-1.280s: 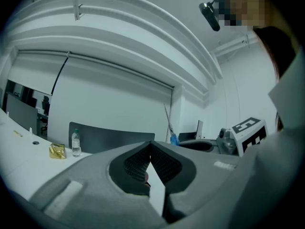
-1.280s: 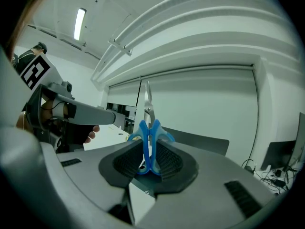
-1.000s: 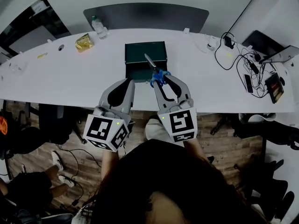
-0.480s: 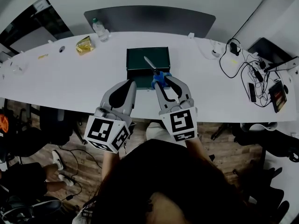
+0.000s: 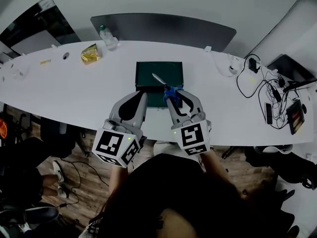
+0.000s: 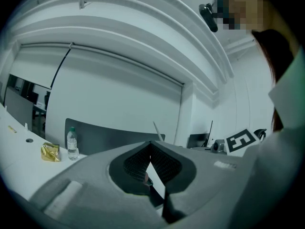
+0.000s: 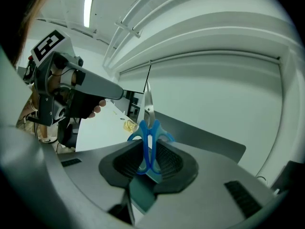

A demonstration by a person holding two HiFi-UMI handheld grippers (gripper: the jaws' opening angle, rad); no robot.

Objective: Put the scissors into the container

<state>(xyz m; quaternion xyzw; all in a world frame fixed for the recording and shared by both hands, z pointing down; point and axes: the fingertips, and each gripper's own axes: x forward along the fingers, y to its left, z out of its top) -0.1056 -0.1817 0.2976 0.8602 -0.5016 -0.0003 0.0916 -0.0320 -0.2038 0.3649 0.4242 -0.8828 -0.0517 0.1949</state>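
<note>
**Oddments on the long white table (image 5: 64, 86)**

A clear plastic bottle with a green cap (image 5: 105, 34) is stood at the table's far edge, left of its middle, with a crumpled gold foil packet (image 5: 90, 53) near it. Tangled black cables (image 5: 258, 78) are spread over the table's right end. A dark grey curved panel (image 5: 163, 28) is set behind the table.

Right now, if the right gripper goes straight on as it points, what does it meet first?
Likely the dark green rectangular container: the right gripper, shut on the blue-handled steel scissors, points at it, and the blades overlap it in the head view. Height above it is unclear.
</note>
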